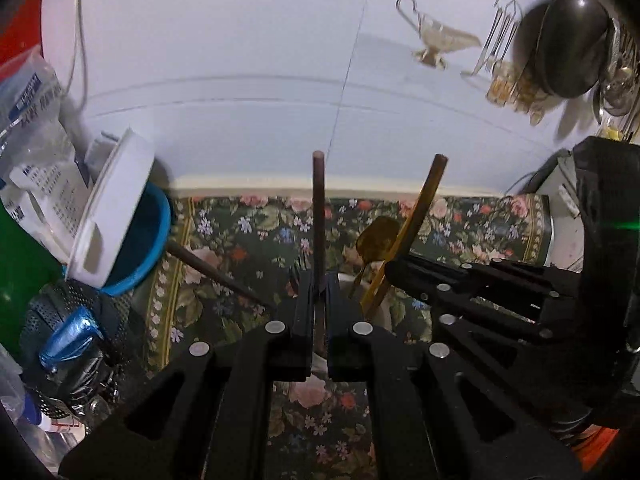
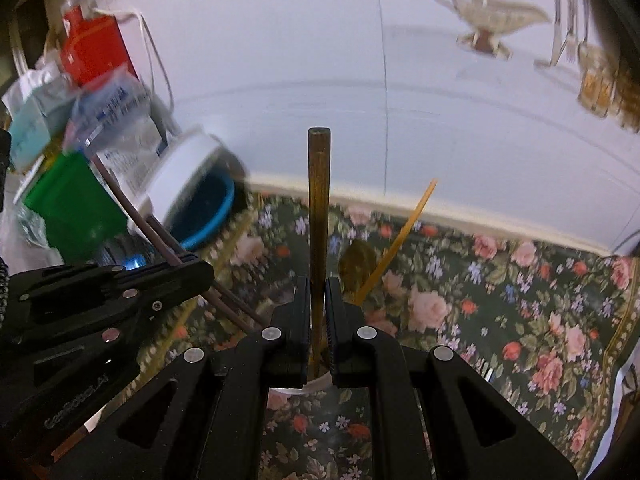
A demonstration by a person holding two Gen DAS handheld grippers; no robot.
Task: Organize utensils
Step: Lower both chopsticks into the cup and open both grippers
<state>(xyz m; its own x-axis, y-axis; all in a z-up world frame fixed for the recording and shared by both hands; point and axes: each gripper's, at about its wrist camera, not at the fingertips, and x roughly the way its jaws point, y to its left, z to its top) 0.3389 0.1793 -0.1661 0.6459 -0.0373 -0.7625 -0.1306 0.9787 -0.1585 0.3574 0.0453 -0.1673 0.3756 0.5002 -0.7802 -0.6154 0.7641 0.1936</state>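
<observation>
Left wrist view: left gripper (image 1: 319,300) was clamped narrow on a dark chopstick (image 1: 319,216), tip upward beyond the fingers. Right gripper (image 2: 319,304) was pinched on an amber utensil handle (image 2: 319,200). A white cup (image 2: 296,386) was noted beneath the fingers; vertical lowering was judged advisable, release only once inside the rim.

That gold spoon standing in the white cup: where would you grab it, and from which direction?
Probably by its thin handle, just under the bowl. The gold spoon stands bowl-up, leaning in the white cup, so only the upper part is exposed. I'd come from above, jaws either side of the handle. Both the left gripper and right gripper are already shut on sticks, though.
</observation>
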